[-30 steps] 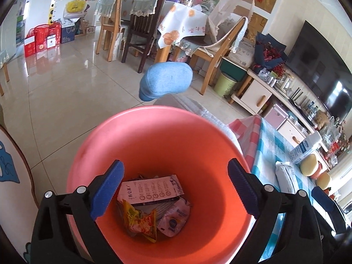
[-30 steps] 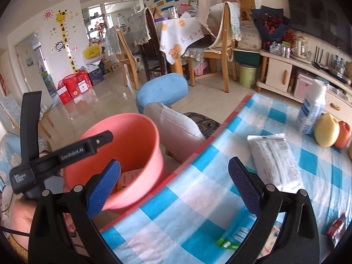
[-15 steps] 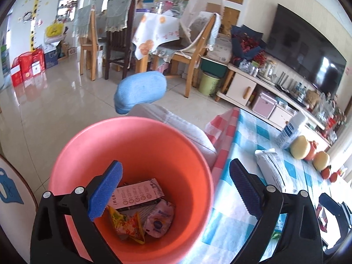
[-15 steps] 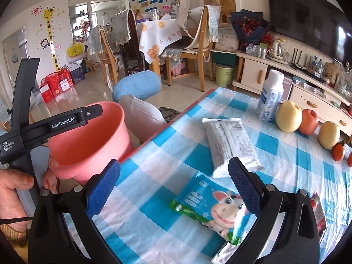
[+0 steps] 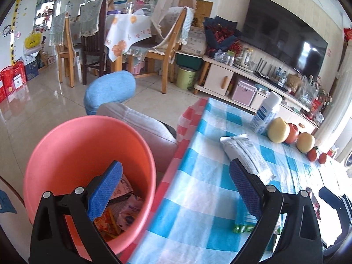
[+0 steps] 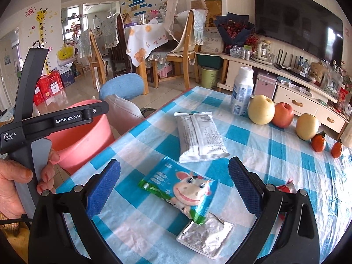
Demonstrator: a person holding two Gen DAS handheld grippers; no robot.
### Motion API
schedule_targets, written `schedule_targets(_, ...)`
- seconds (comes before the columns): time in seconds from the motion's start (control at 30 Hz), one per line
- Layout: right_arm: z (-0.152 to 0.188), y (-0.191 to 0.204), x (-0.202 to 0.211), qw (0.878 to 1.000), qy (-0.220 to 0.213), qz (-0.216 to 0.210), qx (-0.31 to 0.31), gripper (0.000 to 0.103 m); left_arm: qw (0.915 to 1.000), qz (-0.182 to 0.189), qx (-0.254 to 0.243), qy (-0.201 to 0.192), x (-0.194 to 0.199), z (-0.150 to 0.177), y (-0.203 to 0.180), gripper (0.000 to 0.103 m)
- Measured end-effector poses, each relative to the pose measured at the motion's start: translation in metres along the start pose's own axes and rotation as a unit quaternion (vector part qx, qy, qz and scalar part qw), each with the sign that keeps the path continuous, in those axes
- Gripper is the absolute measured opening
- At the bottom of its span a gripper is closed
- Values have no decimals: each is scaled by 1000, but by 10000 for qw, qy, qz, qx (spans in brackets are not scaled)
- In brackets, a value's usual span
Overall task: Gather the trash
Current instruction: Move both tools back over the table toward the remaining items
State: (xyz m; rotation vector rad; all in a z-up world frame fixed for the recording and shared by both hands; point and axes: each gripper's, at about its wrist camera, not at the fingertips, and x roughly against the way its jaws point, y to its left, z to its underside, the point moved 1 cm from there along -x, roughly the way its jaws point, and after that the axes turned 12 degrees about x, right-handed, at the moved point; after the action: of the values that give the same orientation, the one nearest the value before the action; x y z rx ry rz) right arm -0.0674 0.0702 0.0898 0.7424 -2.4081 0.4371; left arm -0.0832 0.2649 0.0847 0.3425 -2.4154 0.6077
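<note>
A salmon-pink bucket (image 5: pixel 72 145) stands beside the table's left edge with several wrappers (image 5: pixel 123 211) at its bottom; it also shows in the right wrist view (image 6: pixel 81 138). My left gripper (image 5: pixel 173 189) is open and empty, straddling the bucket rim and the table edge. My right gripper (image 6: pixel 173 189) is open and empty above a blue-green cow wrapper (image 6: pixel 182 189). A silver foil packet (image 6: pixel 204 235) lies just in front of that wrapper. A white snack packet (image 6: pixel 198 134) lies farther back, also in the left wrist view (image 5: pixel 246 154).
The blue checked tablecloth (image 6: pixel 275 154) carries a white bottle (image 6: pixel 241 90), pears and an apple (image 6: pixel 282 114), two small oranges (image 6: pixel 318 143) and a red wrapper scrap (image 6: pixel 288 187). A grey cushion (image 6: pixel 123 112) and blue stool (image 6: pixel 122 85) stand beyond the bucket.
Both grippers swung right, from the bucket toward the table. The cow wrapper and foil packet came into view under my right gripper. Both jaws stayed open.
</note>
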Motion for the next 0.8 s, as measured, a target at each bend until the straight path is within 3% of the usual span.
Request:
schedule_targets(0.33,13,-32,17,9994,-169,239,-210,99,9985,280,-259,405,-15,21,-37,97)
schedule_targets(0.8,33,-64,28,9984,-176,501,-187,99,9958,353,-678,499,-24,37,-78,97)
